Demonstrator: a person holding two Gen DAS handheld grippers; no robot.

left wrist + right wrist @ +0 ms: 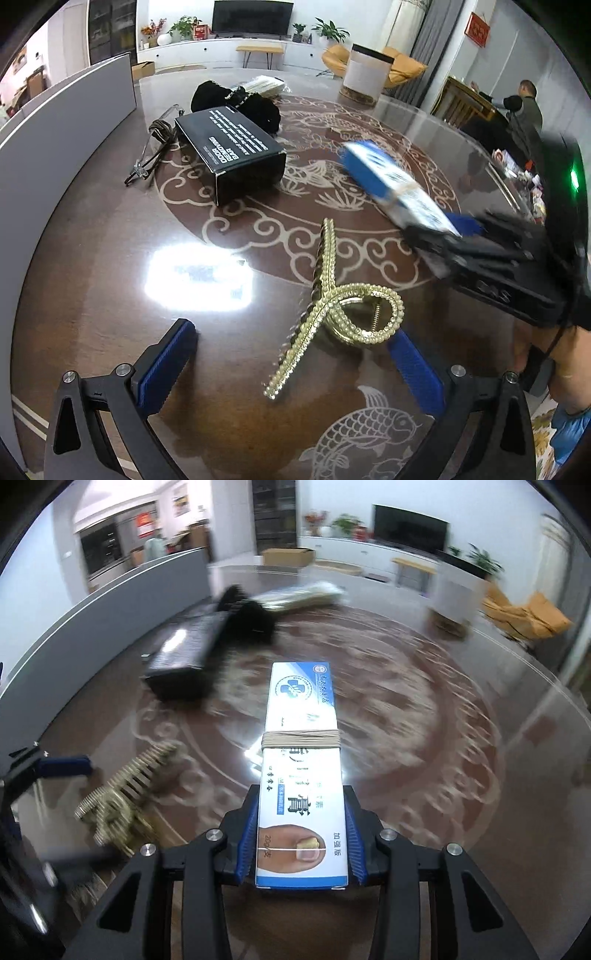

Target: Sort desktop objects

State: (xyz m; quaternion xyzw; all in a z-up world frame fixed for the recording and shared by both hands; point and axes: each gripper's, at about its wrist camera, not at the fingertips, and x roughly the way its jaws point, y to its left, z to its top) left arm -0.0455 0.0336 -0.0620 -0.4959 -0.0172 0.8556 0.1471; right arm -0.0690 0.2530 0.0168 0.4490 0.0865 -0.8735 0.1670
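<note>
My right gripper point(301, 829) is shut on a blue and white ointment box point(301, 760) with a rubber band around it, held above the table; it also shows in the left wrist view point(391, 184). A gold pearl hair claw point(332, 295) lies on the dark patterned table point(110, 258), between the fingers of my open left gripper point(295, 354); it shows blurred in the right wrist view point(125, 794). A black box point(229, 151) lies further back.
Black fabric point(236, 103), clear glasses point(155, 147) and a wrapped packet point(264, 85) lie behind the black box. A white cylinder point(365, 74) stands at the far right. A grey partition point(55, 140) runs along the left edge.
</note>
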